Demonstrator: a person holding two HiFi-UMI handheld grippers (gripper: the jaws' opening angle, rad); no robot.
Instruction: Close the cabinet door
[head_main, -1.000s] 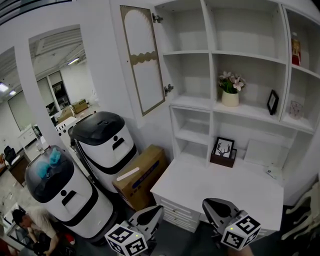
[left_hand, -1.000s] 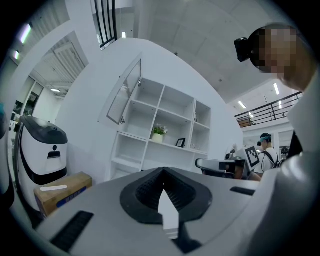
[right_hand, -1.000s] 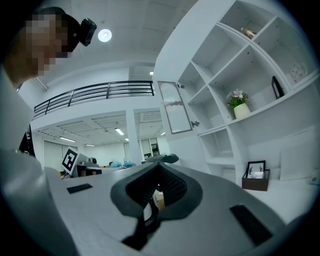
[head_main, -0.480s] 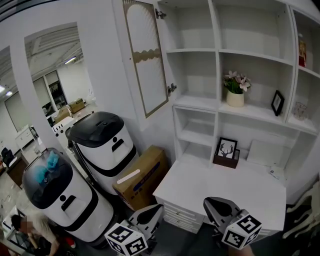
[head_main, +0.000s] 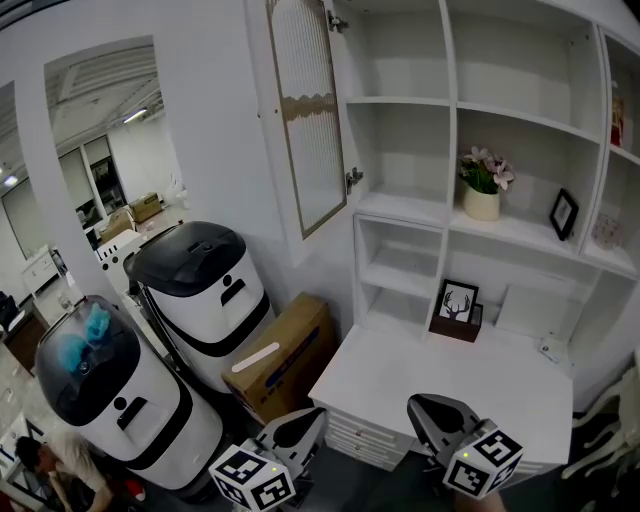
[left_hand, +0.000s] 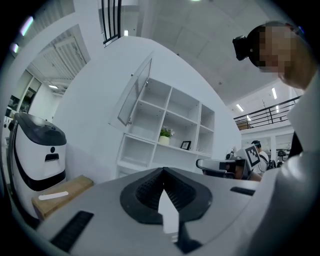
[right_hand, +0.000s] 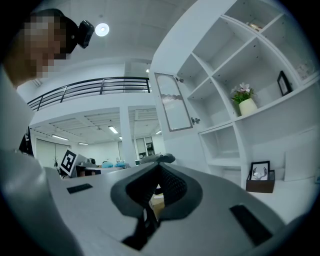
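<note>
Shelves (head_main: 450, 100) ahead hold the tall cabinet door (head_main: 305, 120) open off their left edge, high above my left gripper (head_main: 308, 420). It and my right gripper (head_main: 422, 406) are squeezed shut, empty.

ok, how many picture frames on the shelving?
2. The deer frame at the back of the desktop; a small black frame on the shelf right of the flower pot. Far-right column is cut off, so more may hide.

Left gripper (head_main: 312, 418): held level, jaws pressed together, nothing between them.
Right gripper (head_main: 418, 408): level beside it — jaws together, empty.
</note>
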